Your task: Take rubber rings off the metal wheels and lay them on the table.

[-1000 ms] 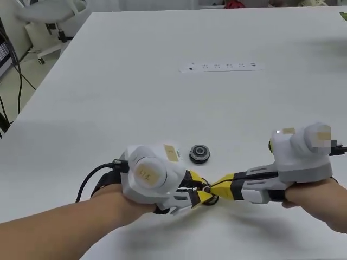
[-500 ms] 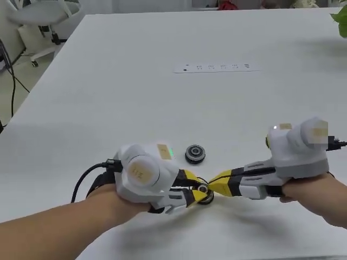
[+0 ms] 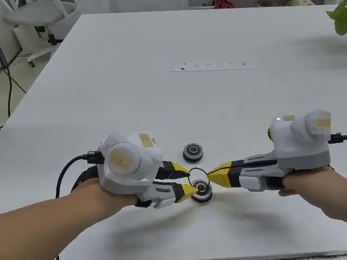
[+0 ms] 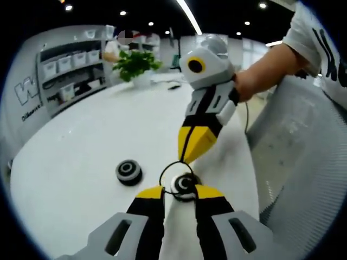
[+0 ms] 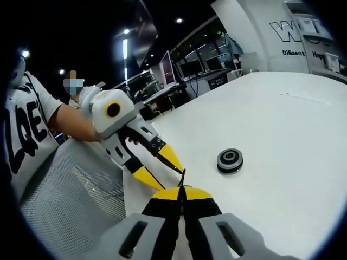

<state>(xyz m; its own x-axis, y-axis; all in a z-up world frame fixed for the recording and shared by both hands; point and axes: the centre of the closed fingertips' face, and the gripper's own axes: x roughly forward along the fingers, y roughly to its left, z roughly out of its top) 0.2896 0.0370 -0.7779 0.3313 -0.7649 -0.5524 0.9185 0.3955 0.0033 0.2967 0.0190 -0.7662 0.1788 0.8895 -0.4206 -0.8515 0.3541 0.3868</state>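
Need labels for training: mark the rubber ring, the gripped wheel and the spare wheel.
rubber ring [image 3: 198,169], head view, top of loop.
gripped wheel [image 3: 202,189], head view, hub.
spare wheel [image 3: 193,152], head view, hub.

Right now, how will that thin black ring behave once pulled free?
Probably floppy: the rubber ring is a thin loop drawn off the wheel by the right gripper. Likely very light, being so thin. It may spring back when released.

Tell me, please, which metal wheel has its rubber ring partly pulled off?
The wheel in the left gripper; the right gripper stretches its ring. The other wheel lies untouched.
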